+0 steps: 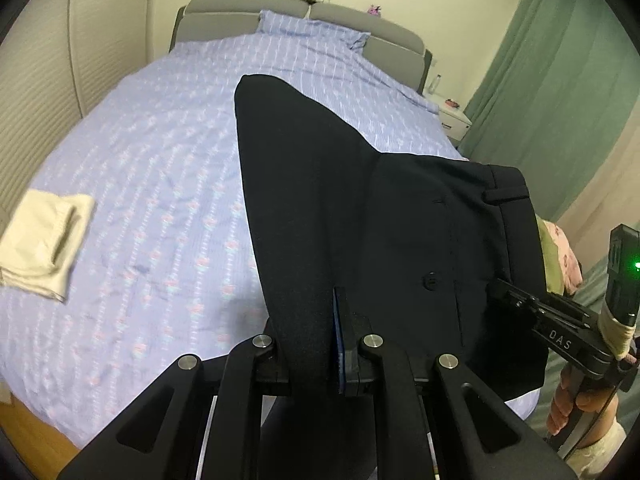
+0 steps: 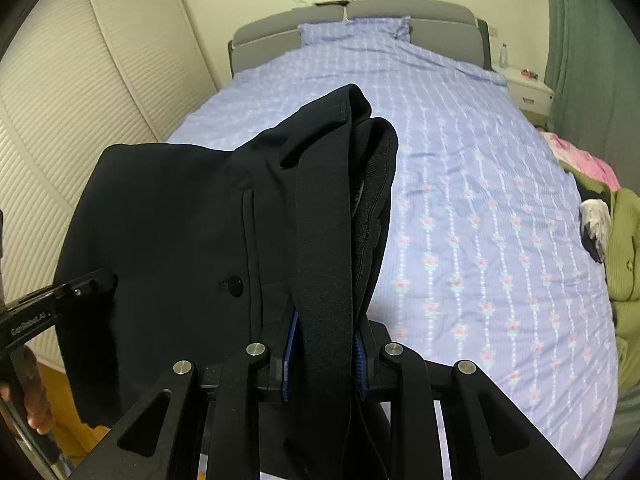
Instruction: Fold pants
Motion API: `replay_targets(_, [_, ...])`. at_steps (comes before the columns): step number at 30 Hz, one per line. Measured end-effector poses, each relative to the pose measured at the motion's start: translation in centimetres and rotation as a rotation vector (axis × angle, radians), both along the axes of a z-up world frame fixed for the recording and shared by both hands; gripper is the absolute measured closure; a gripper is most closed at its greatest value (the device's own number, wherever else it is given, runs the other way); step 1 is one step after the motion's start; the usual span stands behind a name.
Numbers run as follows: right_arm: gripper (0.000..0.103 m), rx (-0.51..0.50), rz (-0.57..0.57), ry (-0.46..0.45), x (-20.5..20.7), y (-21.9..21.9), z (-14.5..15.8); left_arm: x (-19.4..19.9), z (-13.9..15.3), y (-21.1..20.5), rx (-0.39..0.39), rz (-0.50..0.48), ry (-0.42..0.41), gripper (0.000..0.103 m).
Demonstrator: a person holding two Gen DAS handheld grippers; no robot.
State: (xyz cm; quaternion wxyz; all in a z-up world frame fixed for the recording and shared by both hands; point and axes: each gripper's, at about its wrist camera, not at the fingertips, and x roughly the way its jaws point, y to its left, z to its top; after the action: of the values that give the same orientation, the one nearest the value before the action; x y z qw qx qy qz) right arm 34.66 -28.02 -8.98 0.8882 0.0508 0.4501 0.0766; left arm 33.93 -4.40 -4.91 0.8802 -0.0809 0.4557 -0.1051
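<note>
Black dress pants (image 1: 360, 216) hang in the air above the bed, held between both grippers. My left gripper (image 1: 316, 320) is shut on a fold of the pants' dark cloth. My right gripper (image 2: 326, 344) is shut on the waistband end (image 2: 320, 208), which drapes over its fingers. A back pocket with a button (image 2: 234, 284) faces the right wrist camera. The right gripper shows at the right of the left wrist view (image 1: 560, 328), the left one at the left edge of the right wrist view (image 2: 44, 312).
The bed (image 1: 152, 160) has a lilac flowered cover and a grey headboard (image 2: 400, 12). A folded cream garment (image 1: 44, 240) lies at its left edge. Green and pink clothes (image 2: 616, 216) are piled at the right side. A white nightstand (image 2: 528, 88) and green curtain stand beyond.
</note>
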Motion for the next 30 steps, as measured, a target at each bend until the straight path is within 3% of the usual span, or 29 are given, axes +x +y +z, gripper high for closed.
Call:
replay_targets(4, [0.079,0.027,-0.057,-0.003,-2.0,4.0,0.0,-1.1,1.4,4.6,0.053,-0.067,-0.014,0.089])
replay_targets(9, [0.079,0.057,-0.084,0.025,-3.3,9.5,-1.2,-2.1,1.7,9.5,0.075,-0.082,-0.010,0.089])
replay_targets(22, [0.079,0.060,0.122,0.043,-2.5,21.5,-1.1,-3.5,0.7,21.2,0.021,0.126,0.011,0.089])
replay_targets(30, [0.079,0.057,0.173,0.008,-0.3,28.4,-1.0,-1.8,0.2,29.9,0.007,0.155,-0.011,0.089])
